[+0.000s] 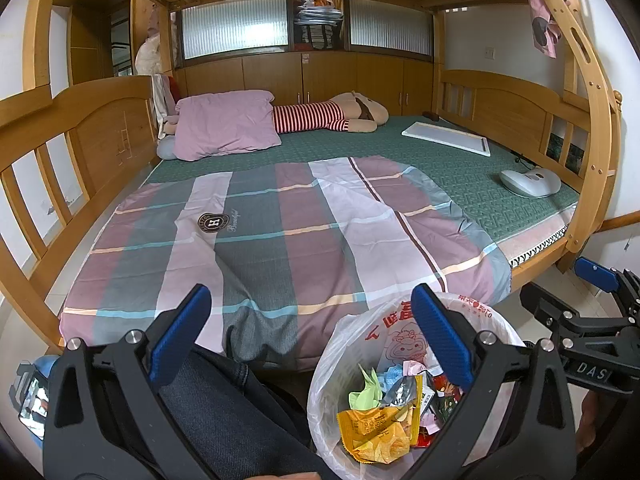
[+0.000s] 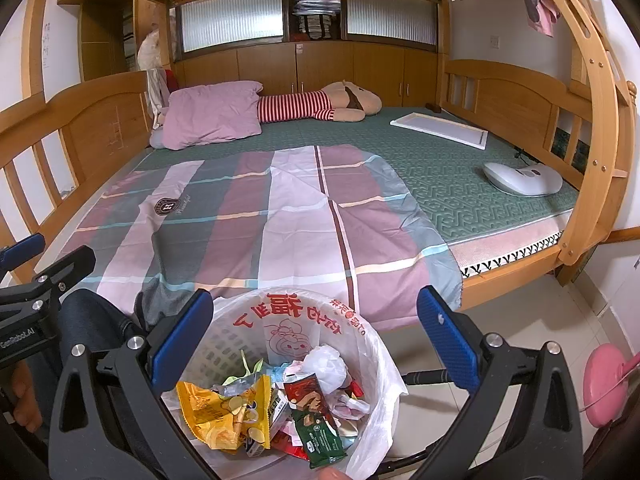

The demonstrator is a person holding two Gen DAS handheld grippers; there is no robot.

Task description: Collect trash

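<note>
Trash (image 2: 280, 412) lay in bag-lined bin (image 2: 384, 360) beneath right gripper (image 2: 316, 336), jaws wide, empty; left gripper (image 1: 312, 336) likewise, bin under its right finger.

A wooden bed frame (image 1: 100, 128) with a smooth, lightly glossy finish is seen. A matt checked cloth sheet (image 1: 280, 236) lies over a green textured woven mat (image 1: 460, 168). The bin (image 2: 240, 344) is lined with a thin, glossy white plastic bag (image 2: 384, 380); shiny crinkled foil and plastic wrappers (image 2: 224, 412) are piled inside. The left gripper (image 1: 316, 336) and right gripper (image 2: 320, 336) are of matt black plastic, with blue dimpled pads (image 2: 448, 340) and bright metal bolts (image 2: 493, 338). The floor tiles (image 2: 500, 304) look glossy.
</note>
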